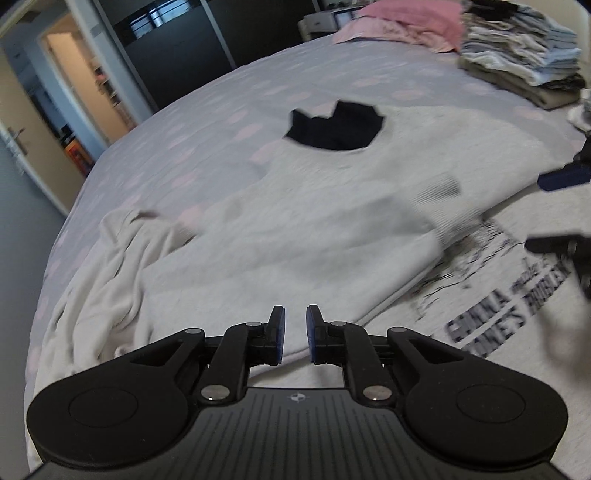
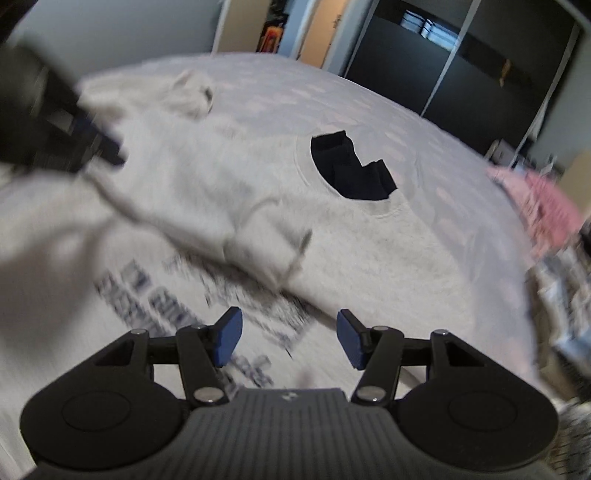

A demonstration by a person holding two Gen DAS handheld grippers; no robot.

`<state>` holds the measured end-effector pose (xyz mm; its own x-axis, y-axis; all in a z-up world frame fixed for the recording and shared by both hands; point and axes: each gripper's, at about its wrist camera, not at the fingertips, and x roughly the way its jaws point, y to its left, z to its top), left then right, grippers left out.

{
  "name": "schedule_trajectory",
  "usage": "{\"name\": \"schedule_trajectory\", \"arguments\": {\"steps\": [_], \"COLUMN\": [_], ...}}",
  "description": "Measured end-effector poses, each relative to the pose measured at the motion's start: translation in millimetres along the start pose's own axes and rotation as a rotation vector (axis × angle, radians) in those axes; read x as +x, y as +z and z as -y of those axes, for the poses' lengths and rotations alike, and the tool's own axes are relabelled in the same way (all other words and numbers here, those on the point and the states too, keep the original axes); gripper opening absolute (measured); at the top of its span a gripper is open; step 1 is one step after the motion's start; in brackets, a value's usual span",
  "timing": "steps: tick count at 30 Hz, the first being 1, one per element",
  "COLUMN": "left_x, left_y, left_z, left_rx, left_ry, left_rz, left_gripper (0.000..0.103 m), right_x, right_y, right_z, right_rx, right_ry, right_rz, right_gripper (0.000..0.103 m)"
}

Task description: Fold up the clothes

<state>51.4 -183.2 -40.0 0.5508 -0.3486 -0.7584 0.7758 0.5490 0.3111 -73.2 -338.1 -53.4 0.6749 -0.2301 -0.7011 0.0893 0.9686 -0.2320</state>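
Grey bedding with faint pink spots covers the bed (image 1: 229, 110), which carries everything in view and runs away from both cameras toward dark wardrobe doors. Spread across its middle lies a pale grey sweatshirt (image 1: 332, 192), chest up, with dark print (image 1: 491, 314) on the part nearest the cameras and a black-lined neck opening (image 1: 334, 127) at the far end; its long axis therefore runs from near to far, straight ahead of both claws. One sleeve (image 1: 314, 236) is laid across the chest, its ribbed cuff (image 1: 439, 199) resting close above the print; the frames are blurred, so the exact lie of the cuff is uncertain. At the left edge a crumpled off-white cloth (image 1: 103, 266) sits just beside the sweatshirt. A stack of folded clothes (image 1: 517, 51) and a pink pile (image 1: 406, 22) stand well apart at the far right corner. The left claw (image 1: 295, 334) hovers over the near left part of the garment with its jaws drawn almost together and nothing visible between them. The right claw (image 2: 290, 338) hovers over the printed area with its jaws set wide apart and holding nothing. Judged from the layout, the folded sleeve is nearer the left claw, while the right side of the body lies nearer the right claw. Whether the right sleeve is folded in cannot be determined from these views.
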Motion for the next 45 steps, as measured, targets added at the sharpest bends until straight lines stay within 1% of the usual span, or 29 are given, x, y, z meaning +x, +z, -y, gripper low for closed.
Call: {"name": "schedule_trajectory", "arguments": {"steps": [2,4,6,10,13,17,18,19,20,21,22,24,25,27,28,29,30,32,34,38,41,43,45], "left_x": [1.4,4.2,7.9,13.2,16.3,21.6,22.5,23.4,24.3,25.1,25.7,25.3,24.4,22.5,21.5,20.6,20.1,21.1,23.0,27.5,30.4,33.9,36.5], "left_y": [-5.4,-9.8,-13.1,-18.0,-20.7,-25.6,-26.9,-28.2,-29.6,-30.9,-32.3,-35.7,-38.0,-43.4,-46.3,-49.2,-52.1,-57.4,-61.3,-61.1,-57.2,-53.2,-49.4], "left_z": [-8.7,-15.7,-22.3,-36.4,-45.7,-57.2,-60.7,-64.1,-67.6,-71.1,-74.6,-81.6,-85.0,-90.2,-92.5,-94.4,-95.5,-95.9,-95.2,-94.7,-94.2,-93.8,-95.1], "left_rx": [-0.013,-0.018,-0.022,-0.043,-0.060,-0.082,-0.091,-0.101,-0.110,-0.120,-0.131,-0.152,-0.162,-0.178,-0.185,-0.193,-0.201,-0.214,-0.234,-0.305,-0.338,-0.339,-0.353], "left_ry": [0.015,0.035,0.054,0.069,0.078,0.096,0.105,0.113,0.122,0.128,0.131,0.133,0.132,0.118,0.108,0.095,0.076,0.035,-0.005,-0.077,-0.091,-0.075,-0.059], "left_rz": [-0.008,-0.020,-0.036,-0.055,-0.062,-0.081,-0.086,-0.090,-0.095,-0.100,-0.105,-0.114,-0.115,-0.114,-0.113,-0.112,-0.111,-0.116,-0.120,-0.119,-0.113,-0.113,-0.112], "left_gripper": [0.013,0.018,0.019,0.019,0.019,0.019,0.019,0.019,0.019,0.019,0.019,0.019,0.019,0.022,0.026,0.028,0.031,0.034,0.039,0.039,0.040,0.041,0.041], "right_x": [8.0,16.1,24.3,56.1,81.8,106.4,111.4,114.4,117.3,113.1,108.6,99.5,94.9,85.8,77.0,68.7,60.4,43.3,27.8,-0.8,-20.6,-34.4,-48.7], "right_y": [10.7,21.5,32.2,38.6,34.5,25.9,25.2,25.8,26.3,30.5,35.0,43.8,48.3,57.1,64.4,72.4,80.5,100.5,119.5,158.7,190.1,208.4,213.9], "right_z": [12.1,24.3,36.6,57.8,69.9,80.4,81.6,81.2,80.7,80.4,80.2,79.7,79.5,79.0,81.6,84.1,86.7,90.8,94.5,95.8,91.3,89.5,98.1], "right_rx": [0.119,0.240,0.360,0.538,0.651,0.795,0.820,0.834,0.847,0.839,0.830,0.812,0.803,0.784,0.785,0.788,0.791,0.785,0.781,0.757,0.709,0.685,0.683], "right_ry": [0.043,0.085,0.128,0.166,0.202,0.266,0.281,0.296,0.311,0.307,0.302,0.292,0.286,0.276,0.292,0.301,0.309,0.318,0.333,0.353,0.355,0.351,0.324], "right_rz": [0.000,-0.001,-0.002,-0.074,-0.139,-0.195,-0.203,-0.206,-0.209,-0.194,-0.179,-0.147,-0.132,-0.100,-0.070,-0.041,-0.012,0.045,0.094,0.176,0.227,0.265,0.300], "right_gripper": [0.060,0.060,0.060,0.060,0.060,0.059,0.057,0.046,0.039,0.035,0.024,0.012,0.010,0.008,0.007,0.007,0.006,0.006,0.006,0.005,0.005,0.005,0.005]}}
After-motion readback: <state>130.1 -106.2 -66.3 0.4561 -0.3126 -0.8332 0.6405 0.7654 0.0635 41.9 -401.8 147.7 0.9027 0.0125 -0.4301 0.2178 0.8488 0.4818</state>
